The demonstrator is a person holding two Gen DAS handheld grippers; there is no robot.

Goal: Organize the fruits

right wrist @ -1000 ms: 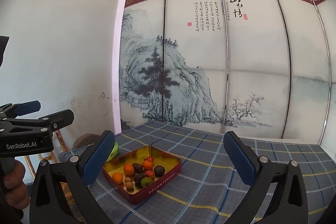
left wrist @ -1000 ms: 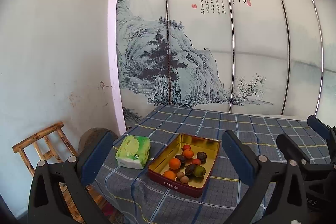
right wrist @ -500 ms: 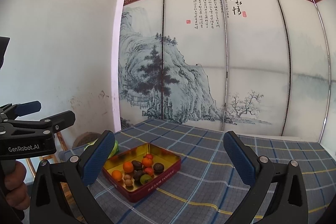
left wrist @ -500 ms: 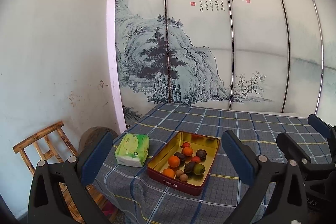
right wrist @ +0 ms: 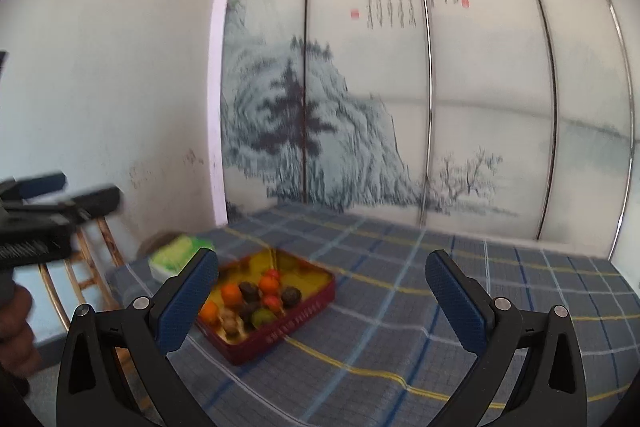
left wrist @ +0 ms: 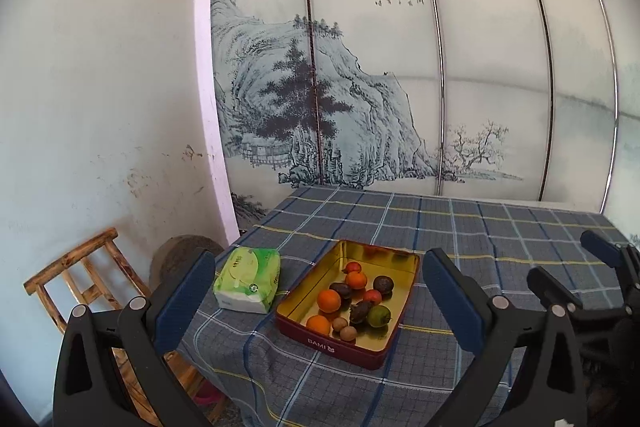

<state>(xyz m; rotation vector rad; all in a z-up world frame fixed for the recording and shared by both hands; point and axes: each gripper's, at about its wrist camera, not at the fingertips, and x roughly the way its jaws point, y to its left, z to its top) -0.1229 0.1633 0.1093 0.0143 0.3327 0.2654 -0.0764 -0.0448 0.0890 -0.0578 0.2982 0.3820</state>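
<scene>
A red tin with a gold inside point(left wrist: 404, 303) point(right wrist: 316, 301) sits near the left front of the plaid-clothed table point(left wrist: 480, 227). It holds several small fruits: oranges point(left wrist: 329, 299), dark passion fruits point(left wrist: 383, 283), a green one point(left wrist: 378, 315), red ones and brown nuts. My left gripper point(left wrist: 320, 301) is open and empty, held in the air short of the tin. My right gripper point(right wrist: 322, 301) is open and empty, above the table with the tin ahead to the left. The right view is blurred.
A green tissue pack point(left wrist: 247, 279) point(right wrist: 176, 251) lies left of the tin. A wooden stool point(left wrist: 76, 279) and a round stump point(left wrist: 180, 255) stand by the white wall at left. A painted folding screen point(left wrist: 400, 87) backs the table.
Both grippers have moved closer to the table; the tin looks larger and lower in both views. The right view has swung and blurred. Both stay open.
</scene>
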